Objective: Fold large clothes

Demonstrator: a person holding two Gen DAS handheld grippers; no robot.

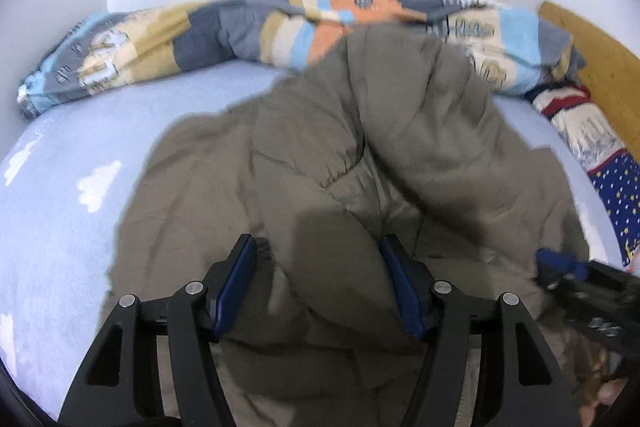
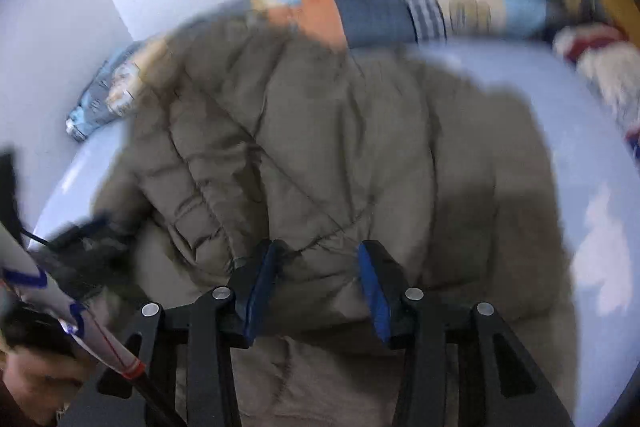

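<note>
A large olive-grey quilted jacket point(image 1: 400, 131) lies crumpled on a light blue bed sheet point(image 1: 72, 187). In the left wrist view my left gripper point(image 1: 318, 259) stands wide, with a thick raised fold of the jacket filling the space between its blue pads. My right gripper shows blurred at the right edge point(image 1: 560, 267). In the right wrist view, my right gripper point(image 2: 316, 263) hovers over the jacket point(image 2: 320, 131) near its front edge. Its jaws stand apart and the fabric lies below them, not pinched. The left gripper point(image 2: 80, 239) is a dark blur at the left.
A rolled patchwork duvet point(image 1: 200, 35) runs along the white wall at the back of the bed. At the right stand a wooden headboard point(image 1: 600, 75) and a blue star-patterned pillow point(image 1: 616, 195). A person's hand point(image 2: 40, 379) shows at the lower left.
</note>
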